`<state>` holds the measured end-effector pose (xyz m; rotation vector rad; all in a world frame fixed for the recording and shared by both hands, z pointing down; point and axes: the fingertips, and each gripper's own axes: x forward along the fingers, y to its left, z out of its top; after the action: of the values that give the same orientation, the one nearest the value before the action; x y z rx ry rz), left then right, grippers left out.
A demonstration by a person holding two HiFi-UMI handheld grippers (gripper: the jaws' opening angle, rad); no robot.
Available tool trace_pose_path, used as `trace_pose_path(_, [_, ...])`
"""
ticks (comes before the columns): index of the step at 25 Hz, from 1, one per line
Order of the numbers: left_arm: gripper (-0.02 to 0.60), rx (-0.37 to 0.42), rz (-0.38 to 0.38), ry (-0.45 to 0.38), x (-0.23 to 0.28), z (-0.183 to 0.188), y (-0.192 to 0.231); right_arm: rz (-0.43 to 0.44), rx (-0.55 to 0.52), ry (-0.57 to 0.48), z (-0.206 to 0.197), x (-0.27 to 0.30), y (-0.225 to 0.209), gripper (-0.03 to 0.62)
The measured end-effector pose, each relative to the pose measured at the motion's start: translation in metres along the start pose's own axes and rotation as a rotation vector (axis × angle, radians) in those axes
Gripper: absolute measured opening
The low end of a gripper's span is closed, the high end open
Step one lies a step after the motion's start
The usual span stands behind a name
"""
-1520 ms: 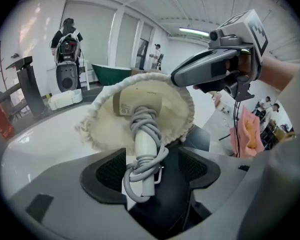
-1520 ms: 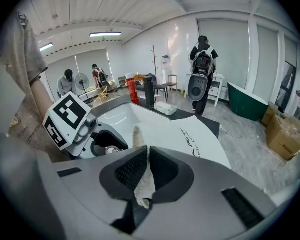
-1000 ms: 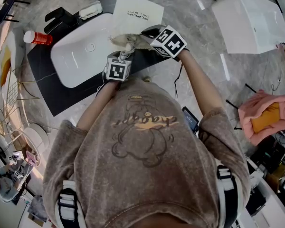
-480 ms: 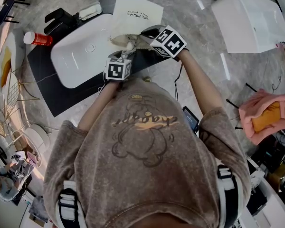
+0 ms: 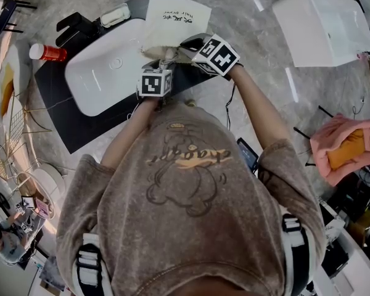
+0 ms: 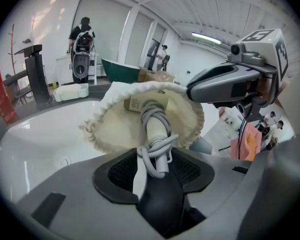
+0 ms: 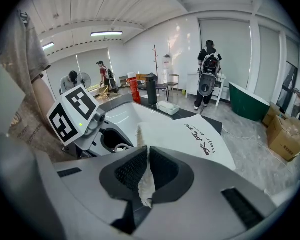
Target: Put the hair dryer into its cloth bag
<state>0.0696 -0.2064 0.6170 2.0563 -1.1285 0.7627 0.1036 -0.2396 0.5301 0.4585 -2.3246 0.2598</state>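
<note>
It was a large, bright showroom-like hall: a white tub (image 5: 320, 24) and a green tub (image 7: 248, 102) stood on grey marbled floor (image 5: 265, 60), with cardboard boxes (image 7: 286, 134) nearby.

Dark script on the cloth bag (image 5: 172, 23) — unreadable (too small).

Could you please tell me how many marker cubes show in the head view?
2. One cube sits on the left gripper, by the white basin; the other cube on the right gripper, beside the cloth bag. None seems hidden.

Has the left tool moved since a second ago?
Yes: the left tool has edged up the picture, along the white basin toward the cloth bag, its jaws just closing round the hair dryer handle.
</note>
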Motion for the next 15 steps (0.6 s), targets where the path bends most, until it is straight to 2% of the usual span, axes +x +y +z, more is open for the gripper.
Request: trace_pose_path(15, [0.216, -0.014, 0.016, -0.036, 0.022, 0.035, 0.008, 0.023, -0.016, 0.013, 0.002, 0.003, 0.008, 0.023])
